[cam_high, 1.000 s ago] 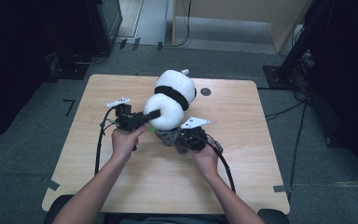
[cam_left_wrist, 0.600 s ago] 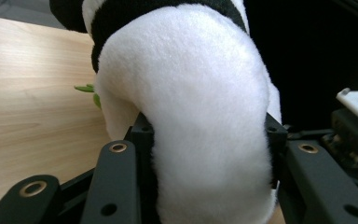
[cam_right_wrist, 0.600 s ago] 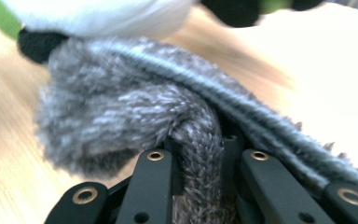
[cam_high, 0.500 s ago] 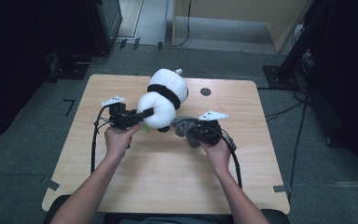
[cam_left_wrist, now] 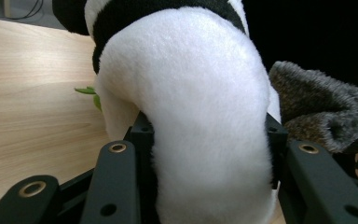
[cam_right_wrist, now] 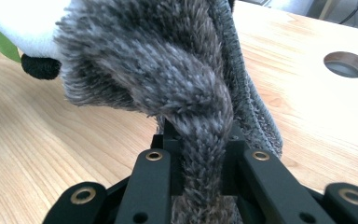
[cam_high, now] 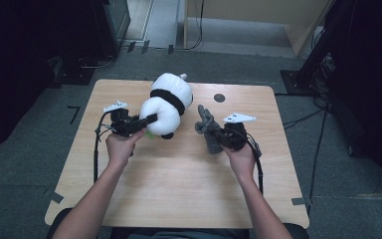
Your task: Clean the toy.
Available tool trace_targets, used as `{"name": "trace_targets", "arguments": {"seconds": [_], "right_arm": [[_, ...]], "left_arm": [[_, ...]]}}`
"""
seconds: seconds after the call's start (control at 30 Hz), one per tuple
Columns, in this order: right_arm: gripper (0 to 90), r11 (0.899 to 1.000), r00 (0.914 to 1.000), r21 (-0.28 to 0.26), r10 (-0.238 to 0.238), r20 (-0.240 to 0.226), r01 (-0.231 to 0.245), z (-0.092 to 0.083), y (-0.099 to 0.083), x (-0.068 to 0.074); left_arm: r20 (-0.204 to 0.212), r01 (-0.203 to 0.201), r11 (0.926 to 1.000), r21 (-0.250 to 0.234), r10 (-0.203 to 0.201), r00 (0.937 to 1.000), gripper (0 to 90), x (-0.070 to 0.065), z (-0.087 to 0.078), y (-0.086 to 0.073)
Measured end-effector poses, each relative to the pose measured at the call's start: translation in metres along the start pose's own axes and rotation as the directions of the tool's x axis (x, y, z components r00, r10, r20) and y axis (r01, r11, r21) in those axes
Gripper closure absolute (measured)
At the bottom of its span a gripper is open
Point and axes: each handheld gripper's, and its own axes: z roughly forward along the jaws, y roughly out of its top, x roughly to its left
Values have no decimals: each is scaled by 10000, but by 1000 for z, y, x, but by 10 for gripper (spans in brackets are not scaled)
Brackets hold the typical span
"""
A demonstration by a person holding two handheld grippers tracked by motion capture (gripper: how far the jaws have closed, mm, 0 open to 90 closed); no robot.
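Observation:
A white plush panda with a black band lies on the wooden table, its white body bulging between my left jaws. My left gripper is shut on that body from the left. A green leaf pokes out beside it. My right gripper is shut on a grey fuzzy cloth piece, held up just right of the panda and apart from it. That cloth also hangs at the right of the left gripper view.
A round hole is set in the table's far side, right of the panda. Cables trail from both grippers along the forearms. Dark stands and boxes ring the table on the floor. Bare wood spreads toward the near edge.
The hands have drawn apart. The left gripper carried the panda leftward, and the right gripper moved right and up with the grey cloth, which now hangs separate from the panda.

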Motion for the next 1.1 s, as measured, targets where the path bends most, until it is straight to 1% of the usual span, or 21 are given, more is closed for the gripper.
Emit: {"name": "trace_targets", "arguments": {"seconds": [0.07, 0.13, 0.2, 0.33, 0.4, 0.53, 0.6, 0.63, 0.77, 0.83, 0.9, 1.0, 1.1], "right_arm": [[796, 10000, 10000, -9, 50, 37, -50, -2, 1, -3], [796, 9999, 9999, -41, 124, 89, -124, -5, 1, -7], [795, 9997, 9996, -80, 222, 158, -220, -9, 2, -11], [795, 9991, 9987, -139, 402, 306, -398, -14, 0, -21], [795, 9988, 9982, -181, 471, 365, -465, -16, -1, -25], [795, 9976, 9966, -311, 634, 534, -618, -22, -2, -34], [795, 9970, 9954, -322, 730, 618, -711, -25, -2, -39], [794, 9963, 9947, -386, 791, 655, -766, -27, -2, -43], [792, 9948, 9923, -475, 938, 808, -902, -33, -3, -53], [791, 9941, 9902, -435, 1030, 947, -993, -35, -6, -59], [791, 9930, 9878, -412, 1149, 1054, -1111, -36, -8, -66], [790, 9904, 9837, -407, 1359, 1180, -1319, -38, -11, -75], [785, 9886, 9797, -309, 1503, 1323, -1475, -37, -15, -84]], "left_arm": [[-110, -90, 9999, 107, 91, 9999, 550, 2, 0, 1], [-232, -204, 9997, 105, 206, 9995, 550, 5, -1, 2], [-219, -135, 9999, 70, 137, 9997, 549, 10, -4, 2], [-232, -148, 9999, -61, 147, 9996, 548, 18, -9, 3], [-229, -124, 9999, -31, 123, 9997, 547, 22, -11, 4], [-439, -83, 10000, 36, 84, 9990, 546, 29, -14, 4], [-489, 23, 10000, -15, -23, 9988, 545, 33, -17, 4], [-487, -19, 10000, 2, 19, 9988, 545, 35, -18, 4], [-565, 140, 9999, -66, -143, 9983, 544, 42, -24, 4], [-668, 267, 9996, -32, -268, 9974, 544, 47, -27, 3], [-768, 426, 9990, -138, -436, 9961, 543, 54, -31, 3], [-800, 570, 9982, -189, -583, 9951, 543, 63, -37, 3], [-1045, 706, 9973, -207, -724, 9919, 541, 72, -41, 1]]}}
